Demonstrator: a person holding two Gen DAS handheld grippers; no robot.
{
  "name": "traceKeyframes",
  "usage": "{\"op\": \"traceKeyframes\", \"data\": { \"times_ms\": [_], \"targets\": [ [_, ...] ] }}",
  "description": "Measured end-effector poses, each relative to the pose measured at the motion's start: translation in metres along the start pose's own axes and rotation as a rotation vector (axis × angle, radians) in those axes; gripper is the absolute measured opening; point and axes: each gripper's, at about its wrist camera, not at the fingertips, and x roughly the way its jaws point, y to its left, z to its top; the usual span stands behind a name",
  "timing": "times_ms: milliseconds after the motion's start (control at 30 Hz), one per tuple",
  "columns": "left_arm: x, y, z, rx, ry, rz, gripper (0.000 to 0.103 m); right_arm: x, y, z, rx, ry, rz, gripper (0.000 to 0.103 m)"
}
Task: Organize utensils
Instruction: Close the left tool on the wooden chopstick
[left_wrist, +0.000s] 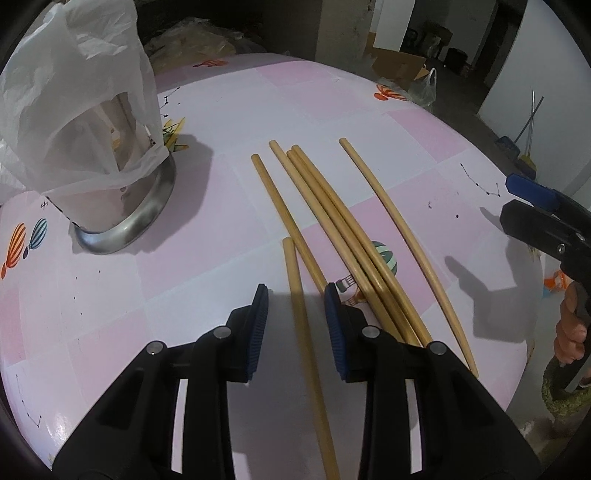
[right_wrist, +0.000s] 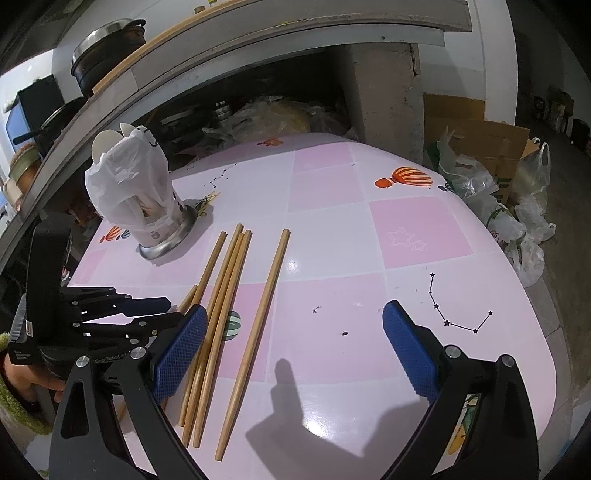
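Several long wooden chopsticks (left_wrist: 332, 221) lie on the pink checked table (left_wrist: 221, 221); they also show in the right wrist view (right_wrist: 229, 295). My left gripper (left_wrist: 295, 306) is open, low over the table, and its fingers straddle one chopstick (left_wrist: 301, 314) without gripping it. A steel utensil holder (left_wrist: 122, 206) wrapped in a white plastic bag (left_wrist: 74, 92) stands at the far left; it shows in the right wrist view (right_wrist: 162, 236) too. My right gripper (right_wrist: 295, 339) is wide open and empty, just right of the chopsticks. It shows at the right edge of the left wrist view (left_wrist: 524, 206).
The table's right edge (right_wrist: 535, 332) drops to a floor with plastic bags (right_wrist: 517, 221) and a cardboard box (right_wrist: 480, 140). A shelf with pots (right_wrist: 107, 48) runs behind the table.
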Motion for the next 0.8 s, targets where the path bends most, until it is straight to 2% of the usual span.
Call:
{"op": "traceKeyframes", "data": {
  "times_ms": [200,333,433,633,800],
  "targets": [
    [-0.002,0.005,-0.007,-0.002,0.005,0.021,0.024,0.0,-0.001,0.0,0.003,-0.001,-0.002,0.093],
    [-0.004,0.005,-0.008,0.015,0.004,0.064,0.019,-0.001,-0.001,-0.001,-0.002,0.0,-0.002,0.093],
    [-0.004,0.01,-0.006,-0.012,0.007,0.094,0.018,-0.001,-0.001,-0.001,-0.004,0.0,-0.004,0.093],
    [-0.006,0.029,-0.002,-0.095,0.016,0.077,0.018,0.002,0.001,-0.001,-0.008,0.013,-0.003,0.09],
    [-0.002,0.031,0.007,-0.1,0.021,0.075,0.018,0.003,0.004,-0.002,-0.016,0.018,-0.01,0.089]
  ]
}}
